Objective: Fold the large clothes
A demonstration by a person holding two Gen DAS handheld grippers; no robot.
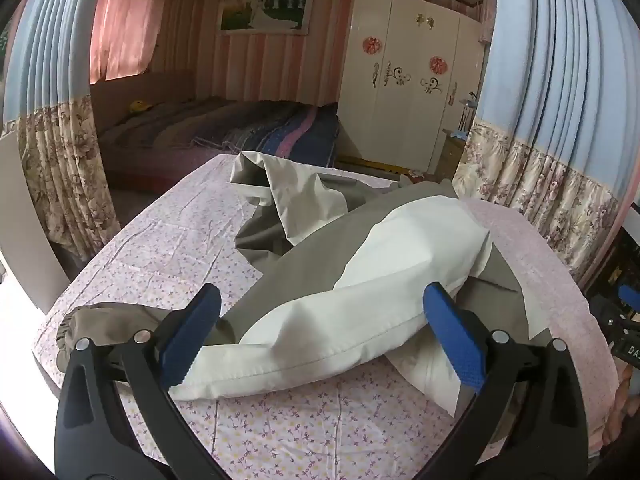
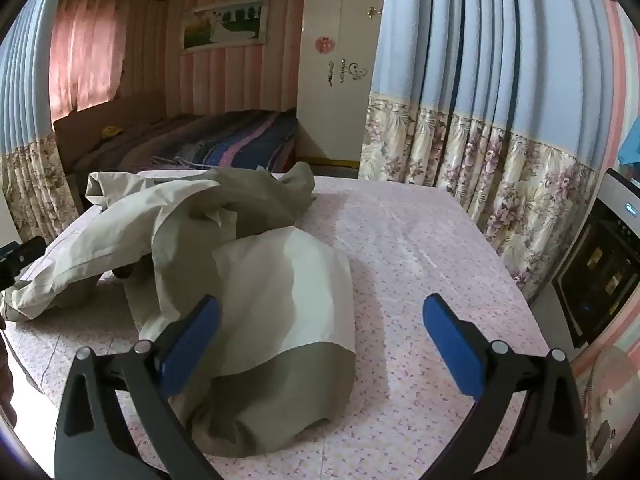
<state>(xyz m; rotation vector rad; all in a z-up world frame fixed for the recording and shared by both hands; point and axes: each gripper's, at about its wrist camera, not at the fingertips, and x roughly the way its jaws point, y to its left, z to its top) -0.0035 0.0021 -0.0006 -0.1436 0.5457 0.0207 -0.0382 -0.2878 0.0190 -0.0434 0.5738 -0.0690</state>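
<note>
With both hand-held grippers, left and right, spread wide and holding nothing, we should spread the crumpled grey-and-cream fabric garment flat on the floral-clothed table first.

Left gripper fingers spread wide, right gripper fingers spread wide, both angled downward

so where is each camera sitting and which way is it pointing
Left wrist view: sits on the left gripper, jaws wide open, looking forward over the crumpled olive and cream jacket on the pink floral tablecloth; only its blue-padded fingers show.
Right wrist view: sits on the right gripper, also open, facing the same jacket from further right; its fingers show.
Shared: jacket, tablecloth, striped bed, white wardrobe, blue floral curtains.
</note>
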